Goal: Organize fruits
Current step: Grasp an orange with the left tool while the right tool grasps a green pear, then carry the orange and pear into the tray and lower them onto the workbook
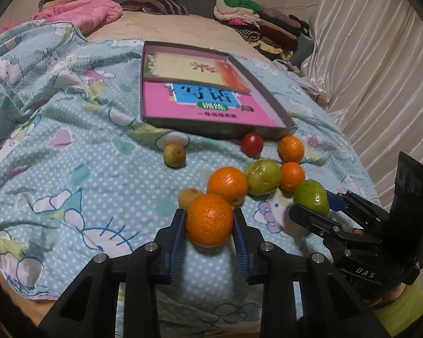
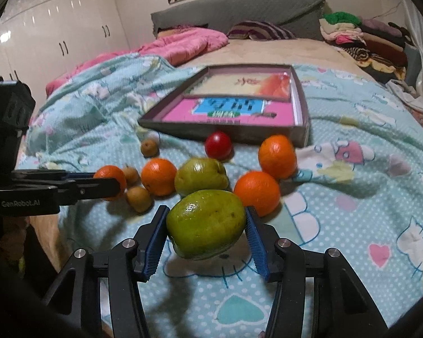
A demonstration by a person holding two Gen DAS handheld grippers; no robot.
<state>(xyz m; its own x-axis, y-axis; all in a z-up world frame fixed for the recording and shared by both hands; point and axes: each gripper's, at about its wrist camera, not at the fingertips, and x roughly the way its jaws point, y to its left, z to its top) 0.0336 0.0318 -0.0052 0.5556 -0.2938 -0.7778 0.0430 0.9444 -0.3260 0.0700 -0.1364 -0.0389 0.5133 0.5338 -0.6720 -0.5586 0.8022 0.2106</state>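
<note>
Left tongs (image 1: 210, 219) grip an orange (image 1: 209, 219) between both pads, lifted above the bedspread (image 1: 98, 169), nearer than the shallow box (image 1: 211, 107). Right tongs (image 2: 206, 228) clamp a green fruit (image 2: 206, 225); loose fruit lies before the box.

My orange (image 1: 209, 219) sits clamped between my left pads, lifted off the blanket (image 1: 98, 169). My right pads hold a glossy green fruit (image 2: 206, 225) the same way. Near the blanket's front edge lie three more oranges, another green fruit (image 2: 201, 176), a red one (image 2: 218, 145) and small brown fruits, before the shallow box (image 2: 228, 129).
</note>
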